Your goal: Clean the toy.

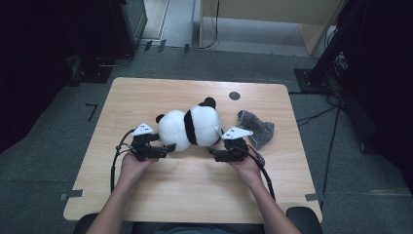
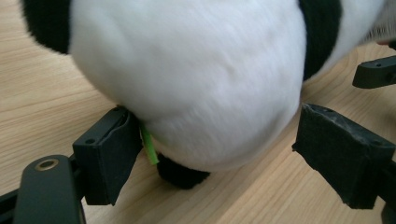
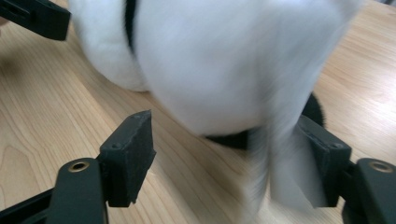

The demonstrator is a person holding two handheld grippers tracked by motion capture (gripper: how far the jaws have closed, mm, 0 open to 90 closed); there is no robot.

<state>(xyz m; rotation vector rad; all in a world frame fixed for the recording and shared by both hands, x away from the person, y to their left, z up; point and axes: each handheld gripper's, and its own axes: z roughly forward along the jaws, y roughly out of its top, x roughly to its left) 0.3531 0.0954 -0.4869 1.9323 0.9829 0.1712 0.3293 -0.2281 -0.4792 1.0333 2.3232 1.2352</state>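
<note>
Forearms: both enter from the bottom edge of the high view, one claw in each hand.
Left gripper [image 1: 163,148]: lower left of centre in the high view, jaws spread. In its own view one pad [image 2: 109,151] touches the panda's white fur beside a green tag [image 2: 149,144]; the other pad stands clear at the right. Released, nothing clamped.
Right gripper [image 1: 215,152]: lower right of centre, jaws apart. In its own view the left pad [image 3: 130,156] is free over bare wood; the right pad sits close by blurred white fur. Contact there cannot be told, but no clamp shows, so it reads as released.
Panda [image 1: 190,126]: lies mid-table, on the wood, between the two claws and just above them in the high view.
Long axis: runs left to right, slightly rising toward the upper right, where the black ear shows; the rounded rump end is at the left.
Key relation: the panda lies straight ahead of both claws, one at each end of its body. The left one looks nearer, already touching fur.
Cloth [image 1: 256,127]: grey, crumpled, right of the panda, apart from it.
Table [image 1: 146,97]: light wood.
Next move, as a guess: closing either claw calls for a short push forward first.
</note>
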